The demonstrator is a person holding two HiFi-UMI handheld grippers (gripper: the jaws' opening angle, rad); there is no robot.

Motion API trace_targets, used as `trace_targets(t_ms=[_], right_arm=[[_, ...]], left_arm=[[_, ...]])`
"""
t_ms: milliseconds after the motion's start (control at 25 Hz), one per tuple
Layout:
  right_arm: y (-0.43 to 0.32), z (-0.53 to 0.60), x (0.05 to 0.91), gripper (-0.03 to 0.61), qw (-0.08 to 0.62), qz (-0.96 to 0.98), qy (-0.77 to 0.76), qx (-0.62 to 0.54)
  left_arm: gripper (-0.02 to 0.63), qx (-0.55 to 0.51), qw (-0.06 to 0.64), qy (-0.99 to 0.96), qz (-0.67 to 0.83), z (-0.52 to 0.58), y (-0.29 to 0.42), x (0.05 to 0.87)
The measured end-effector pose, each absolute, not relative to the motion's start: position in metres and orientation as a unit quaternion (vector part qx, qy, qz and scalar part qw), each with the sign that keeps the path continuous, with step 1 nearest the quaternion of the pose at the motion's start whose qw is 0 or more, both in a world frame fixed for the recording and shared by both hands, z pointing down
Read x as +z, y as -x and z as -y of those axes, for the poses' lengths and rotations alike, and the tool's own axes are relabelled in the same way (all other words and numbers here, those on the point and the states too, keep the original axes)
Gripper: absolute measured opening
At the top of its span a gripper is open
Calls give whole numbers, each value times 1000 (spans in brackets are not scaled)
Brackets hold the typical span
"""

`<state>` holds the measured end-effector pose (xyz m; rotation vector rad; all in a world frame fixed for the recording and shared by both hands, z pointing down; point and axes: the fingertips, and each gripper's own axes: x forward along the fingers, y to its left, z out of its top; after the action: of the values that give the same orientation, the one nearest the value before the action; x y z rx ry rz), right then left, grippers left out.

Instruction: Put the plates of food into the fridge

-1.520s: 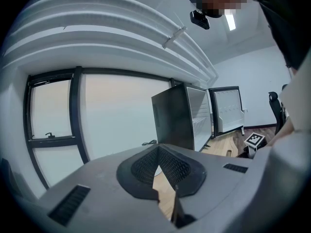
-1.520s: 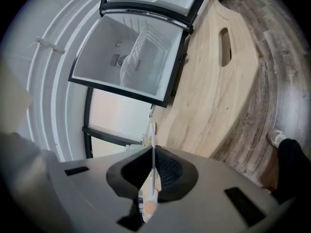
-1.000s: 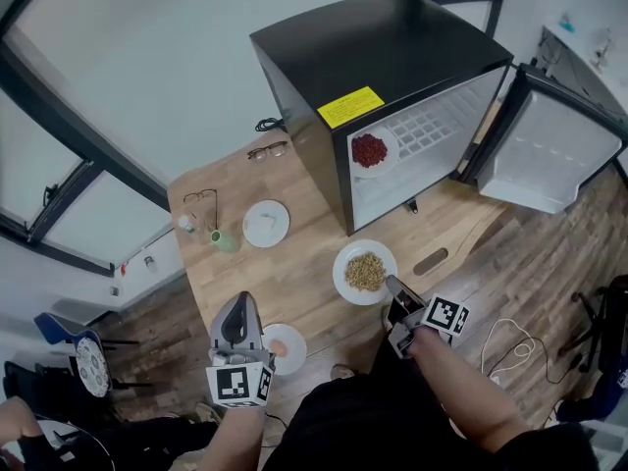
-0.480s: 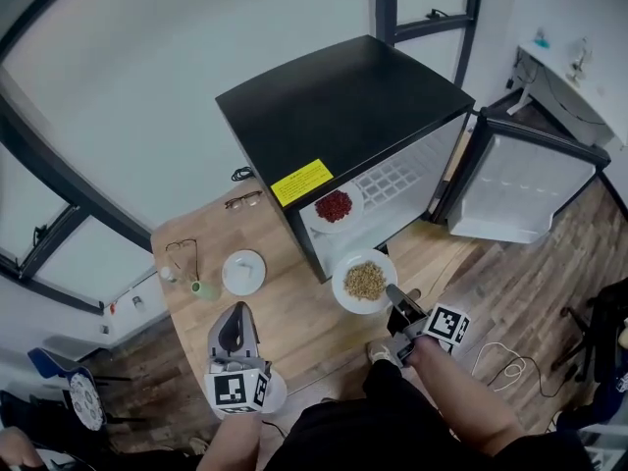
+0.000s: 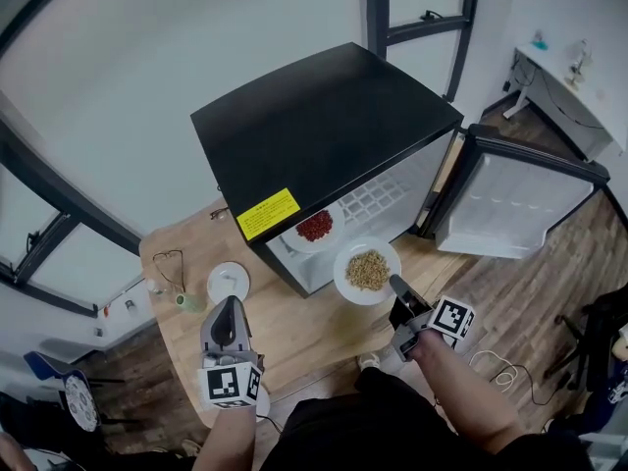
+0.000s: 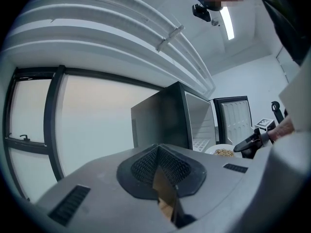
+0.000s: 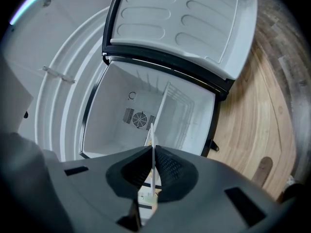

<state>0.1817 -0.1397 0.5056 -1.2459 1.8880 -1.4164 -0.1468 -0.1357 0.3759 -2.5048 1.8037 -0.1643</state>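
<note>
Right hand-held gripper (image 5: 396, 285) pinches the rim of the grain plate (image 5: 343, 278) before the open fridge (image 5: 324, 126); left hand-held gripper (image 5: 230, 309) closed, empty.

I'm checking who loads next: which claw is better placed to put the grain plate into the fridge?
Right. The right claw grips the grain plate by its rim just before the open fridge; the left claw is back over the table, far from it.

One plate of food (image 5: 314, 227) sits inside the fridge (image 5: 324, 126). The grain plate (image 5: 366, 270) in my right gripper (image 5: 396, 286) hangs just before its opening.
</note>
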Motion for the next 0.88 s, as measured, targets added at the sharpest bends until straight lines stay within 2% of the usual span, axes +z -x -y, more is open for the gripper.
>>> trace_targets(t_ms=[880], right_arm=[[-244, 238, 467, 33, 273, -695, 446, -492]], left_arm=[[3, -54, 26, 769, -636, 156, 127, 372]])
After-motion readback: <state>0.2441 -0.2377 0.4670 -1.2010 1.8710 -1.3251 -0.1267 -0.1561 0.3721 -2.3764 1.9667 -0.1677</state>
